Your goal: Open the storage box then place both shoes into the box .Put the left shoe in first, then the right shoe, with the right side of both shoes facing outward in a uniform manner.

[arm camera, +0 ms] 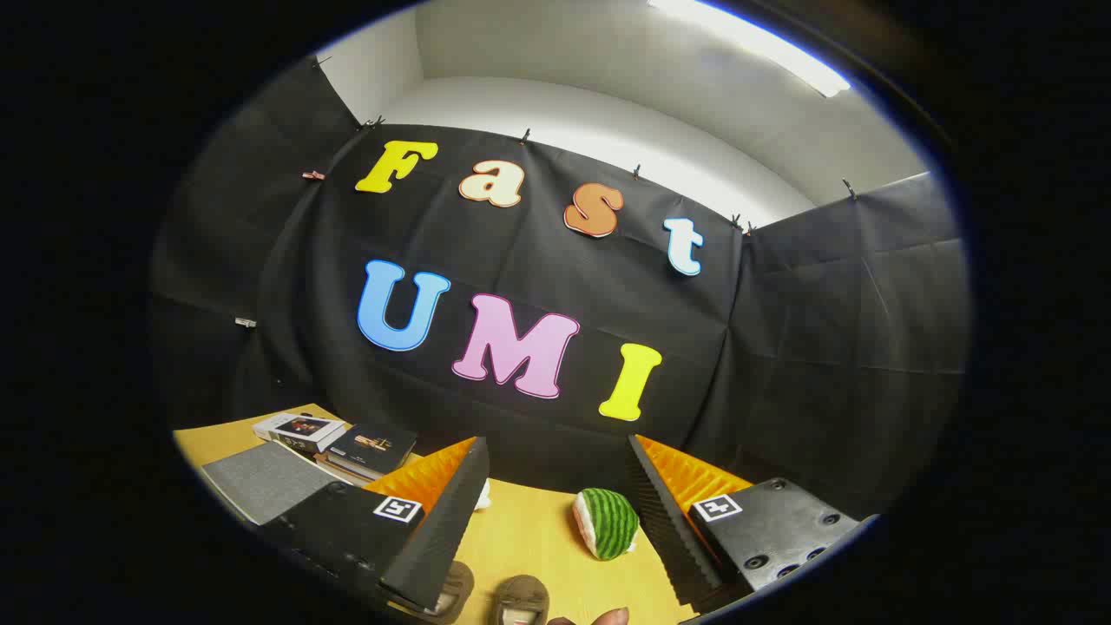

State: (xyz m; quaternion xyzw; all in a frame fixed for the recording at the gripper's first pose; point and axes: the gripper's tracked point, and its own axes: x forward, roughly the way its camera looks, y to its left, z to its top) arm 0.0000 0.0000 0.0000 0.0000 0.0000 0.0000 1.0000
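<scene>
My gripper (pixel 555 486) is open, its two fingers spread wide above a wooden table (pixel 521 538), with nothing between them. Just below the gap between the fingers lie two brownish shoes: one (pixel 519 601) in the middle and one (pixel 453 590) partly hidden behind my left finger (pixel 443 512). A fingertip of a person's hand (pixel 608 617) shows beside the middle shoe. I cannot make out a storage box.
A green-striped watermelon-like soft toy (pixel 606 523) lies on the table close to my right finger (pixel 668 512). A small white thing (pixel 483 495) peeks out past the left finger. To the left lie a grey pad (pixel 260 482) and stacked books (pixel 338 441).
</scene>
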